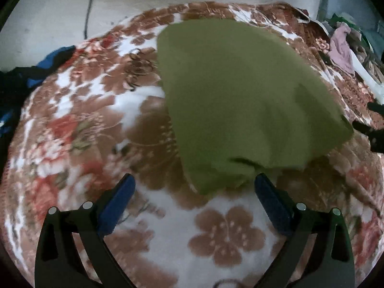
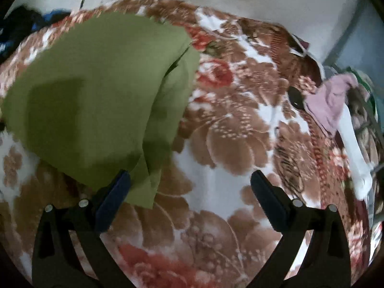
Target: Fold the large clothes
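On the floral bed (image 1: pixel 72 124), the folded green garment (image 1: pixel 240 96) lies between both empty, spread-apart claws (image 1: pixel 194 201) (image 2: pixel 189 199), so another fold likely needs regrasping its near edge.

Floral blanket (image 1: pixel 100 110) and clutter
A dark and blue heap (image 1: pixel 28 72) lies at its left edge; pink cloth (image 2: pixel 331 100) among piled clothes at right.

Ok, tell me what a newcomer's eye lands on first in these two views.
First, the olive-green garment, lying partly folded in the middle of the floral blanket, whose brown and red blooms fill both views. Next, the left gripper and right gripper, both open with nothing between their fingers, at the garment's near edge. Last, a pile of pink and white clothes at the blanket's right edge.
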`<state>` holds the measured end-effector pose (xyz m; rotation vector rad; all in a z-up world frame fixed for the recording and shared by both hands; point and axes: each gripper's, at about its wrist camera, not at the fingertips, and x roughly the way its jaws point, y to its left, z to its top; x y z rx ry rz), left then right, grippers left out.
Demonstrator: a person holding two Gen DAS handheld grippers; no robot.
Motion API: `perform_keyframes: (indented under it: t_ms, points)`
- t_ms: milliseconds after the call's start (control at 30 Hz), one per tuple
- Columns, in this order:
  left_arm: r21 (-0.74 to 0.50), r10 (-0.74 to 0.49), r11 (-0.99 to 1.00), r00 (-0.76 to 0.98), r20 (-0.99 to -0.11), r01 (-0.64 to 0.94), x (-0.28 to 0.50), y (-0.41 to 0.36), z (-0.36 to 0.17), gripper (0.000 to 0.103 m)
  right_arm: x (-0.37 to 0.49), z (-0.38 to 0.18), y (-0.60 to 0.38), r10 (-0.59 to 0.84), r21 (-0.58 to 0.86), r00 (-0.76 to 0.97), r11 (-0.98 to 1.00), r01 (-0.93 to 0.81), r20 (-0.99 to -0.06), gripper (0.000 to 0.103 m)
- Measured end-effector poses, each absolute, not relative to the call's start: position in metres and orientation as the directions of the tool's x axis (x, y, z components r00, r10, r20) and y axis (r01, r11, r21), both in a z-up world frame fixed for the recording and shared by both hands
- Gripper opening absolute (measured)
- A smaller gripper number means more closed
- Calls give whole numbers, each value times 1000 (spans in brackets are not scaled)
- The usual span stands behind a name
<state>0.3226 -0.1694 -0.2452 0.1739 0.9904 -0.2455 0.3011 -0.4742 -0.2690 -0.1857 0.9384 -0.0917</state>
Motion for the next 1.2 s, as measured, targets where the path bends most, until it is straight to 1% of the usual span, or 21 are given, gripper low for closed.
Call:
perform_keyframes:
  t_ms: [133, 233, 267, 300, 367, 500, 600, 700, 833, 967, 1033, 1067, 1133, 1200]
  points:
    - [6, -139, 970, 576, -806, 243, 299, -163, -199, 98, 281, -234, -475, -80, -95, 616, 995, 8, -784, 98]
    - [-46, -207, 962, 604, -769, 270, 282, -169, -163, 98, 272, -212, -473, -35, -46, 634, 999, -1, -773, 98]
    - [-84, -242, 957, 604, -759, 278, 278, -170, -153, 98, 269, -205, -473, -3, -15, 638, 1000, -14, -770, 98]
    - [-128, -281, 950, 596, -752, 286, 276, -170, -146, 98, 268, -200, -474, 21, 6, 640, 1000, -25, -768, 98]
    - [-179, -321, 941, 586, -744, 288, 277, -169, -143, 98, 271, -195, -478, 49, 30, 634, 999, -40, -772, 98]
    - [-251, -367, 927, 540, -757, 278, 296, -164, -157, 98, 284, -200, -488, 83, 58, 592, 996, -60, -802, 98]
    - [-267, -389, 917, 515, -764, 297, 310, -162, -169, 98, 301, -210, -495, 97, 59, 565, 995, -85, -819, 98]
    - [-323, -439, 894, 460, -772, 311, 336, -156, -186, 98, 326, -225, -507, 160, 138, 515, 987, -81, -842, 98]
    - [-415, -501, 864, 401, -767, 287, 374, -145, -209, 98, 358, -243, -508, 162, 134, 487, 987, -92, -858, 98]
    - [-469, -528, 849, 357, -771, 243, 415, -139, -237, 98, 391, -264, -513, 211, 198, 436, 977, -76, -875, 98]
    - [-485, -540, 841, 323, -777, 240, 431, -141, -249, 98, 409, -275, -514, 205, 191, 406, 979, -75, -890, 98]
    - [-489, -548, 835, 306, -779, 252, 439, -144, -256, 98, 419, -282, -512, 188, 165, 391, 982, -91, -901, 98]
    - [-518, -585, 807, 265, -767, 284, 451, -149, -267, 98, 430, -289, -509, 195, 169, 380, 981, -99, -904, 98]
    - [-557, -623, 777, 232, -747, 295, 463, -149, -279, 99, 442, -300, -510, 236, 220, 360, 972, -84, -903, 98]
